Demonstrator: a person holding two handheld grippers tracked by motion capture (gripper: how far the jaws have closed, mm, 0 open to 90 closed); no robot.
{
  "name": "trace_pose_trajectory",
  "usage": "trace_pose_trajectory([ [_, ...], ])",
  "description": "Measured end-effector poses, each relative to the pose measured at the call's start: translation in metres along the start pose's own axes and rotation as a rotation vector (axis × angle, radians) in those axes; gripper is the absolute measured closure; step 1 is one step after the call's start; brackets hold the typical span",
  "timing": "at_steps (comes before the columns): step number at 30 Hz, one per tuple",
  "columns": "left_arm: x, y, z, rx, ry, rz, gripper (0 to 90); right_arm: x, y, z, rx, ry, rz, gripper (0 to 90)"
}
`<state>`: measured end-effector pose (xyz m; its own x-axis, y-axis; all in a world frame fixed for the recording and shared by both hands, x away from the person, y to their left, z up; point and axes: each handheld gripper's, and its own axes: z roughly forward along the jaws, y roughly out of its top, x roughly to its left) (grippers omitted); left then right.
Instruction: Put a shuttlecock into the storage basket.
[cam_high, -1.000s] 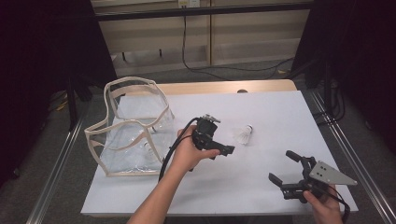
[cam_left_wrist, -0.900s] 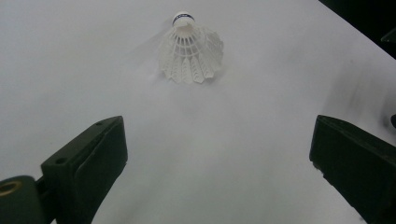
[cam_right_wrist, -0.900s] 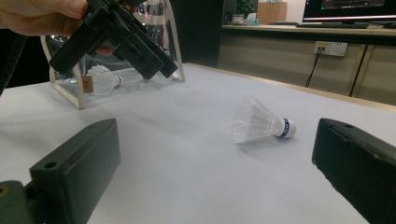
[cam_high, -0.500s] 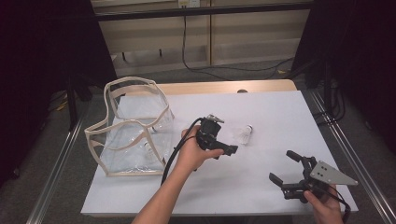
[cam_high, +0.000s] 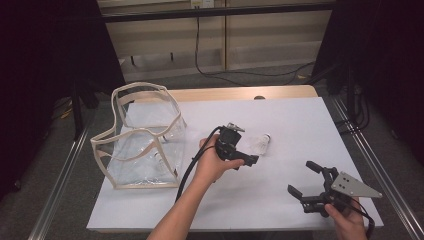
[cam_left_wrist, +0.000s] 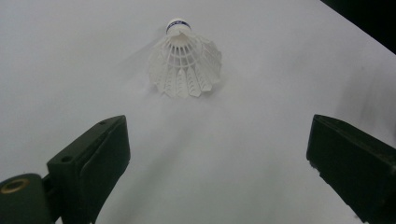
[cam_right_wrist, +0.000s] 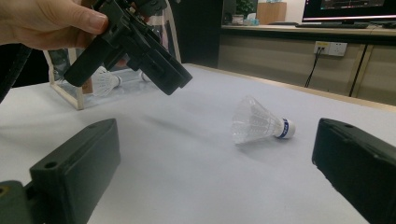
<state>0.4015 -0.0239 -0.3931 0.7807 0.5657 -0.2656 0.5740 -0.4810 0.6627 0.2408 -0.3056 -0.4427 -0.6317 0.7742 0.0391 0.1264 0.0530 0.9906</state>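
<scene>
A white shuttlecock (cam_high: 261, 144) with a blue-banded cork lies on its side on the white table (cam_high: 280, 115). My left gripper (cam_high: 247, 157) hovers just to its left, held in a hand, jaws wide open and empty. In the left gripper view the shuttlecock (cam_left_wrist: 184, 65) lies ahead of the left gripper (cam_left_wrist: 219, 140), skirt toward me. My right gripper (cam_high: 303, 178) rests open near the table's front right corner. In the right gripper view the shuttlecock (cam_right_wrist: 259, 123) lies ahead of the right gripper (cam_right_wrist: 215, 154), with the left gripper (cam_right_wrist: 140, 51) up at the left.
A clear bag with beige trim (cam_high: 142, 145) stands open at the table's left side. At least one shuttlecock in the bag (cam_right_wrist: 106, 81) shows through its wall. A wooden strip (cam_high: 240, 93) runs along the far edge. Metal rails flank the table.
My left gripper has drifted a little to the right, closer to the shuttlecock. The right gripper and the shuttlecock have stayed put.
</scene>
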Motion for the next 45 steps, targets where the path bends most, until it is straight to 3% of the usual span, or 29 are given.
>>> trace_pose_trajectory([
  [13,0.002,0.000,0.014,0.003,0.018,0.006,7.3,-0.001,0.000,0.000,0.000,-0.001,-0.005,0.8],
  [22,0.003,0.001,0.021,-0.023,0.025,0.007,8.7,-0.001,0.000,-0.001,0.001,-0.003,-0.003,0.8],
  [35,0.004,0.003,0.031,-0.042,0.013,-0.004,9.7,-0.002,0.000,-0.001,0.001,-0.002,-0.003,0.8],
  [45,0.004,0.006,0.038,-0.057,0.015,0.010,10.5,-0.002,0.000,-0.001,0.002,-0.003,-0.001,0.7],
])
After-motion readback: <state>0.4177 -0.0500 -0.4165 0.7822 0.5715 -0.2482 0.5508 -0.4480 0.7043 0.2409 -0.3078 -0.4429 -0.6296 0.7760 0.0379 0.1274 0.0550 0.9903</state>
